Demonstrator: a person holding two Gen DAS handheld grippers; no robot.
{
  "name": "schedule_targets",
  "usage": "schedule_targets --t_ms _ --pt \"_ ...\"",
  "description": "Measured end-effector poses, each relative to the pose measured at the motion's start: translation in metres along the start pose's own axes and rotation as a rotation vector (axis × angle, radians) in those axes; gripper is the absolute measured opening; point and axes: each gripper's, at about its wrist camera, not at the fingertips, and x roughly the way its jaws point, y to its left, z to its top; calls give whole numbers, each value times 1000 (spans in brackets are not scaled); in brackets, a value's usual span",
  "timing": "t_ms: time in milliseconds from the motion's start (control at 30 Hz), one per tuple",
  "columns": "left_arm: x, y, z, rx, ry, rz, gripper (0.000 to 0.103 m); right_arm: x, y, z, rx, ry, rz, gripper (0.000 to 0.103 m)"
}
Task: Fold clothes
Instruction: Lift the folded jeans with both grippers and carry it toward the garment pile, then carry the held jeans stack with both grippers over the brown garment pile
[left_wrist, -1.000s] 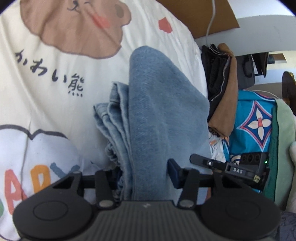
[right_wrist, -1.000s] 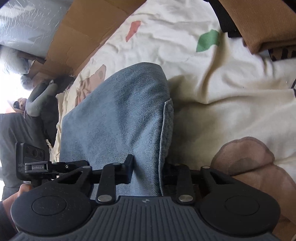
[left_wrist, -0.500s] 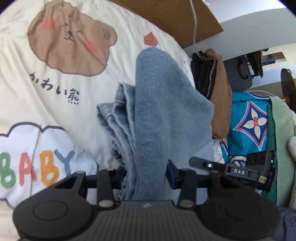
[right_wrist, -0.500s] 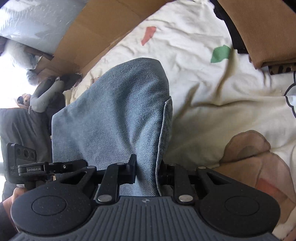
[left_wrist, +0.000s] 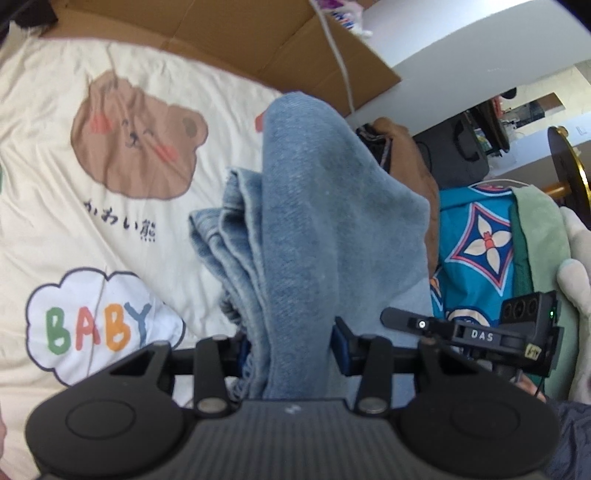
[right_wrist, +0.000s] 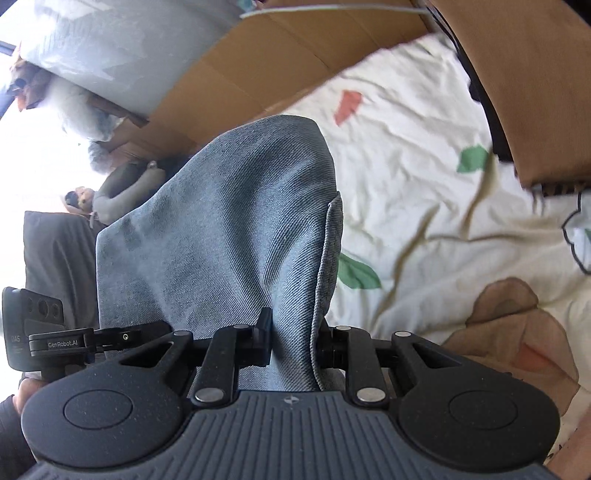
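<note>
Left wrist view: my left gripper (left_wrist: 291, 343) is clamped on the blue denim garment (left_wrist: 314, 229), the cloth bunched between the two fingers at lower centre. Denim rises from the jaws up the middle of the frame, with folded layers stacked along its left edge. Behind it, across the left half, lies the cream blanket (left_wrist: 48, 206) printed with a brown bear (left_wrist: 136, 144) and a "BABY" cloud (left_wrist: 96, 325). Flat cardboard (left_wrist: 236, 33) runs along the top. At right, a turquoise patterned cloth (left_wrist: 476, 251); a brown garment (left_wrist: 417, 162) shows just past the denim's right edge. My right gripper's body (left_wrist: 495, 336) sits at lower right, beside the denim.

Right wrist view: my right gripper (right_wrist: 295, 339) is closed on the same denim (right_wrist: 229, 240), a hemmed edge running down just right of centre. Cream blanket (right_wrist: 424, 177) fills the right half; cardboard (right_wrist: 280, 48) at top; brown garment (right_wrist: 528, 81) in the upper right corner. My left gripper's body (right_wrist: 40, 332) shows at the lower left edge.
</note>
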Motion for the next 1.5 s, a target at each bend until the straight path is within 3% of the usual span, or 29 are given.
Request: schedule_targets --t_ms 467,733,1100,1500 --pt "-68 -47 -9 85 -67 -28 45 -67 62 -1 -102 -65 39 21" --pt "-94 -66 -16 80 -120 -33 45 -103 101 -6 -173 -85 -8 21" --pt "-114 -93 -22 98 -173 -56 45 -151 123 -9 -209 -135 -13 21" --pt "-131 -146 3 178 -196 -49 45 -201 144 9 -235 -227 -41 21"
